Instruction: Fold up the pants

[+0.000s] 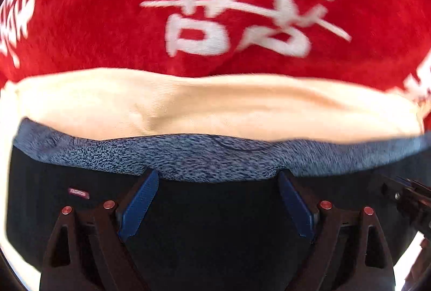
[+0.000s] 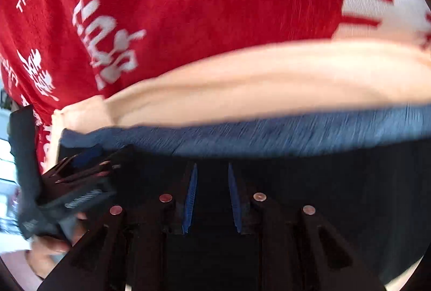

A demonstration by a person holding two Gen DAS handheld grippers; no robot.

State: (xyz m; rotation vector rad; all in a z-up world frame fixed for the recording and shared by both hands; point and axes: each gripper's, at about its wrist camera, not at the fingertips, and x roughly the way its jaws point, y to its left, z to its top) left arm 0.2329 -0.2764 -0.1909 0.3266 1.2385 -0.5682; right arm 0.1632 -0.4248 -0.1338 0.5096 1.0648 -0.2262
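Black pants fill the lower half of both views, with a small pink "FASHION" label at the left. My left gripper hangs open over them, its blue pads wide apart, tips at the edge of a blue-speckled garment. My right gripper has its blue pads a narrow gap apart over the black pants; no cloth shows between them. The left gripper also shows in the right wrist view.
Under the pants lie a blue-speckled garment and a cream cloth, also in the right wrist view. All lie on a red blanket with white characters. A hand holds the left gripper.
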